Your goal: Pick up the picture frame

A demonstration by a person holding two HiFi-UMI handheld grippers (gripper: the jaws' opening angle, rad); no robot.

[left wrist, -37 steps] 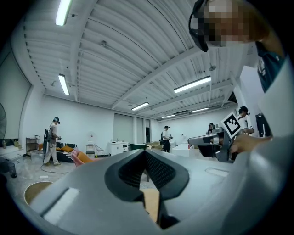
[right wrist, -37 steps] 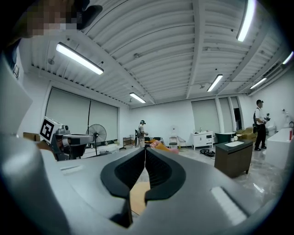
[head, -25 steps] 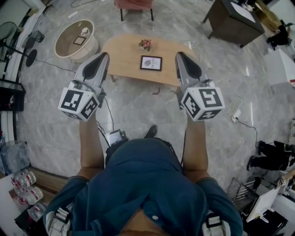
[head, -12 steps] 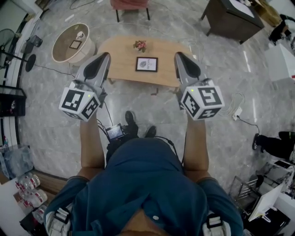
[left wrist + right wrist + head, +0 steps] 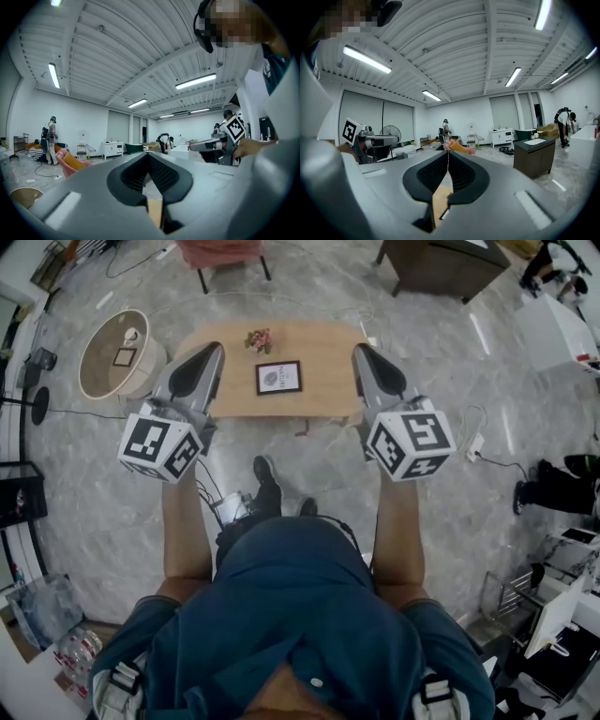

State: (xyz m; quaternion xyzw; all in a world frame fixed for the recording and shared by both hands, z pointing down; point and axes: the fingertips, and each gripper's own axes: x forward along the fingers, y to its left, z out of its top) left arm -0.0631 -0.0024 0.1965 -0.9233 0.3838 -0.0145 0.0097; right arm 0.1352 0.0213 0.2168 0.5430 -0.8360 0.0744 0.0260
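Head view: the frame (image 5: 278,377) lies untouched on the low counter (image 5: 323,362), beside flowers (image 5: 258,338), well ahead of the person (image 5: 300,615). Left gripper (image 5: 210,352) and right gripper (image 5: 360,351) are held level in the air, both sets of fingers (image 5: 164,176) closed together and empty. Approach, grasp and lift all appear yet to be done.

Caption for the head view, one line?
Person faces wooden table with picture frame; left gripper and right gripper both shut, empty.

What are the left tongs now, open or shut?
Shut: the left tongs have their tips touching, with nothing held between them.
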